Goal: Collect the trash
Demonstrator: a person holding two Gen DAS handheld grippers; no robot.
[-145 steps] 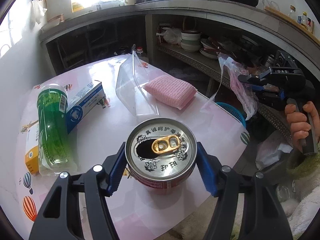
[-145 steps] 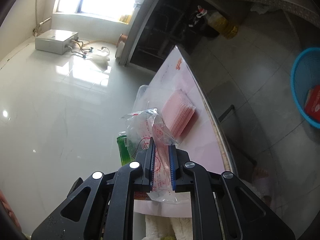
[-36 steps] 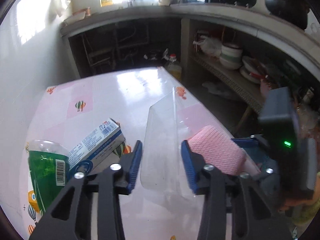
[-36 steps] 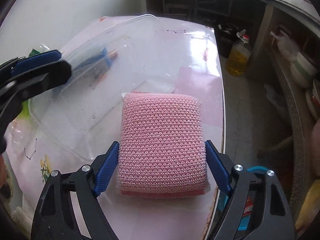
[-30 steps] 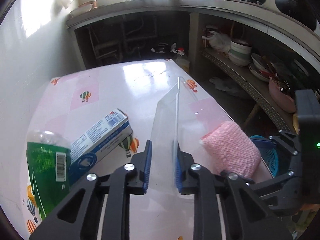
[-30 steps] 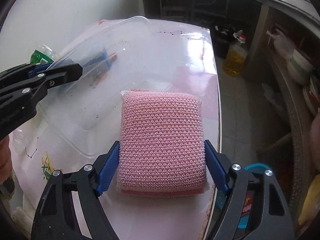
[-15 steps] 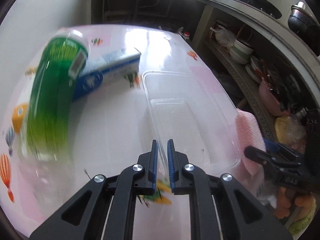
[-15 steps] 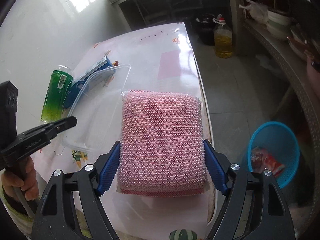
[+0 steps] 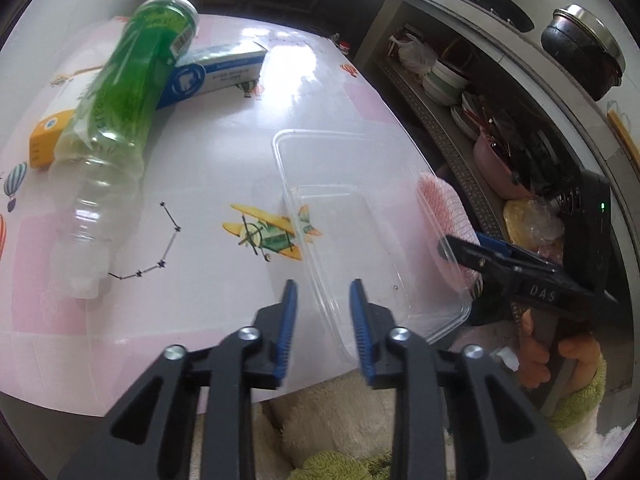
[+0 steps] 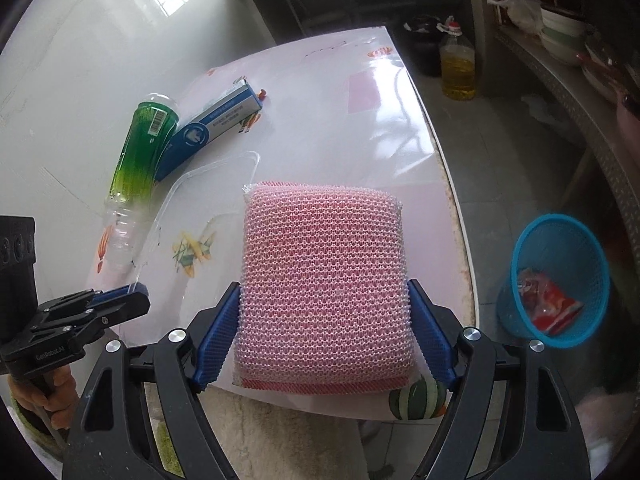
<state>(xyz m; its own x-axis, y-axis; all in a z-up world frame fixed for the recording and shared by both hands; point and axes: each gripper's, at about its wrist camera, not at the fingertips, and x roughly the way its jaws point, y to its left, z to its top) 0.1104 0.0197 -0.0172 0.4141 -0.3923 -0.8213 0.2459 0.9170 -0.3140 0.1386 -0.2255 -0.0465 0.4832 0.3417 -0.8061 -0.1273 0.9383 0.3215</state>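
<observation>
Pink mesh fills the right claw (image 10: 324, 344): its blue pads press on both sides of the scouring sponge (image 10: 324, 280), which it holds above the near edge of the worktop (image 10: 360, 128). From the left wrist view the same sponge shows past the far wall of the clear plastic container (image 9: 372, 240).

Over on the other side, the left claw (image 9: 323, 320) has just been opening. Its pads now stand apart on either side of the container's near rim without pressing it, so the container looks released and lies flat on the worktop with its open side up.

Farther out on the worktop lie a green plastic bottle (image 9: 124, 120), on its side, and a blue-and-white toothpaste box (image 9: 216, 72) touching it near the bottle's base. A yellow carton (image 9: 50, 136) sits partly under the bottle.

On the floor, off the worktop's right edge, stands the blue basket (image 10: 560, 280). It already holds something red, with crumpled wrapping beside it, so some trash appears to be collected.

My reading is that the job is under way but well short of done. The sponge is in hand yet not over the basket, and the container, bottle, box and carton remain on the worktop.
</observation>
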